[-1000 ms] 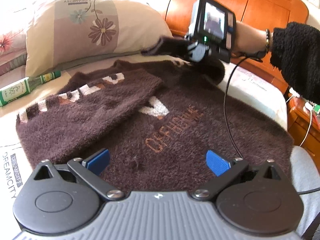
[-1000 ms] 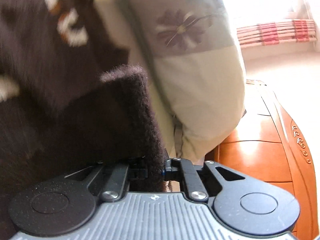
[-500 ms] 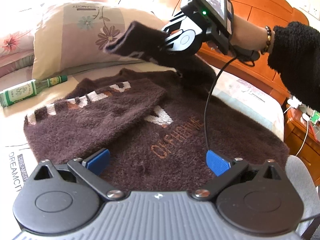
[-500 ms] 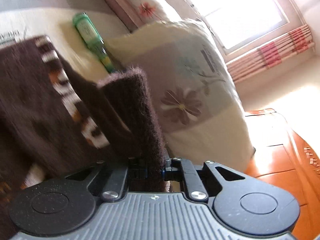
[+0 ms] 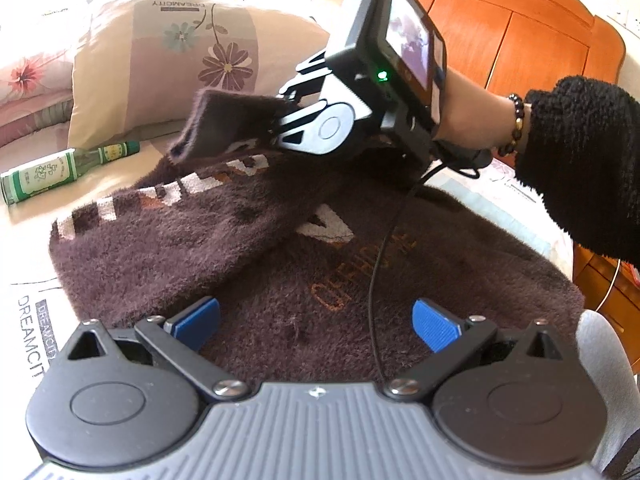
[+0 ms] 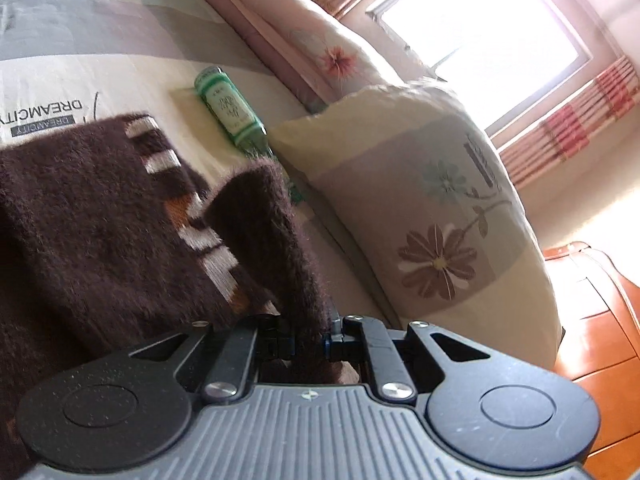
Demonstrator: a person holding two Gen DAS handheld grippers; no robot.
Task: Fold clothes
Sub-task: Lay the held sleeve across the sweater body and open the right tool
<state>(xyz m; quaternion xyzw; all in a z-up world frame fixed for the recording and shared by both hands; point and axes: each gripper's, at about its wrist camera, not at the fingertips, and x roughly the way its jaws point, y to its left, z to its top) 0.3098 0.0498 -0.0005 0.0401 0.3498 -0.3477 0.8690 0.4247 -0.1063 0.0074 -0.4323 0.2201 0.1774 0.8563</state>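
Brown fuzzy sweater [image 5: 360,280] flat on bed [image 6: 120,72]; right gripper [image 6: 306,344] clamped on sleeve cuff [image 6: 264,216], lifted mid-fold; left gripper [image 5: 316,320] open, empty, over hem; next: lay cuff across body

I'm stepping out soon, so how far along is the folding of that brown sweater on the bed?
Partly done. One sleeve already lies folded across the sweater body. In hand: the right gripper is shut on the other sleeve's cuff, lifted above the folded sleeve. The left gripper hovers open over the hem, holding nothing. Left: lay that sleeve down, then fold the body, which is spread flat.
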